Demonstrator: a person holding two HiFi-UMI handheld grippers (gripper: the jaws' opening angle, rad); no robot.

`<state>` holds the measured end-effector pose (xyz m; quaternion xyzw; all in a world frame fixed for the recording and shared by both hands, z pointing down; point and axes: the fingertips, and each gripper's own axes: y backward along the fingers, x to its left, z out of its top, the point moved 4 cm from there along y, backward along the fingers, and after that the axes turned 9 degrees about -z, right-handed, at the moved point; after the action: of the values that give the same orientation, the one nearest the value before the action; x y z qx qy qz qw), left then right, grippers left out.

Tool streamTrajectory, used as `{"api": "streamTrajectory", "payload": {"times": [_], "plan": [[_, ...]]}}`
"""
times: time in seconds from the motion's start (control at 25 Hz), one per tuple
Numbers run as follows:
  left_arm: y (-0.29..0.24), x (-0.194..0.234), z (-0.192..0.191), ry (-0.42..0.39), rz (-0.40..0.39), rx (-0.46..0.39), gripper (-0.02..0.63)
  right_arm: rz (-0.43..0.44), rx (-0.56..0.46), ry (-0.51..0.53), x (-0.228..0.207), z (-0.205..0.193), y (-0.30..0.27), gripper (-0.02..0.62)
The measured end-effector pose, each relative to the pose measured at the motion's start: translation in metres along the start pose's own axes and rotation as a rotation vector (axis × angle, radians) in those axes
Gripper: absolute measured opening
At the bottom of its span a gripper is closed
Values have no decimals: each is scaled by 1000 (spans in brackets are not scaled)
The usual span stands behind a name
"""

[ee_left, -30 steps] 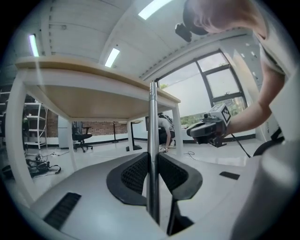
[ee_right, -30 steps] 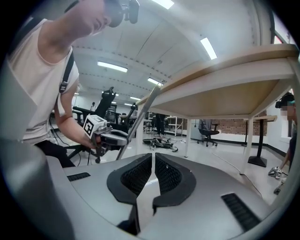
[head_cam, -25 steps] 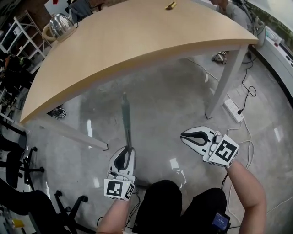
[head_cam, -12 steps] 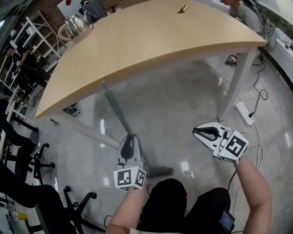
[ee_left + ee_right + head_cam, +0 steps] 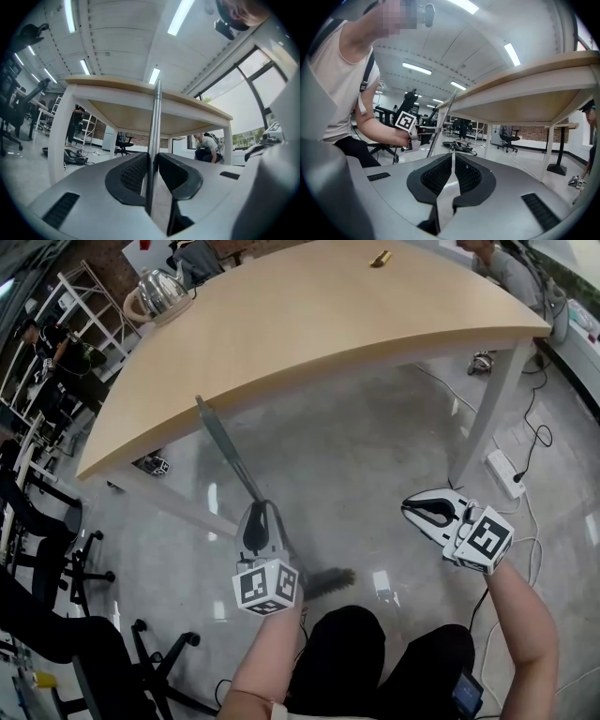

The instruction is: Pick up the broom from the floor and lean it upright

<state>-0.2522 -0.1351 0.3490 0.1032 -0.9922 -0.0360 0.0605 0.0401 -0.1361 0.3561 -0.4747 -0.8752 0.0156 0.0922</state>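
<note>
Broom point(image 5: 225, 451) looks slanted to me, not upright. Which way does it run from where you stand?

Bristles point(image 5: 328, 582) low down, just beside the person's knee, and the handle climbing away from them, up and to their left, toward the front edge of the bench point(image 5: 309, 315). Whether the bristles touch the floor point(image 5: 375, 456) I cannot tell.

And who has it?

The left gripper point(image 5: 261, 526). Its fingers are clamped on the metal handle, low on the shaft and not far above the bristles, so most of the length stands out beyond the grip. The gripper itself points about level, with the handle crossing it.

What about the right gripper point(image 5: 427, 507)?

Off to the person's right, well apart from the broom, fingers pressed together with nothing between them. It is the farther one by a good way.

So what does the next bit hinge on?

That top end and the bench edge, I'd say. The tip sits right up near the edge, at about its height. Touching or just short, I cannot make out. If the idea is to prop it there, the handle wants to come steeper and the tip wants to land against the edge, not slip under the top.

Risk?

A long shaft held that low swings easily. A small turn of the left wrist throws the tip wide.
</note>
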Motion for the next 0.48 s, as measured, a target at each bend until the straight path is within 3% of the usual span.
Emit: {"api": "streamTrajectory", "payload": {"times": [0.48], "plan": [[-11, 5, -2, -56, 2, 19, 78, -5, 12, -6, 1, -6, -3, 32]]}}
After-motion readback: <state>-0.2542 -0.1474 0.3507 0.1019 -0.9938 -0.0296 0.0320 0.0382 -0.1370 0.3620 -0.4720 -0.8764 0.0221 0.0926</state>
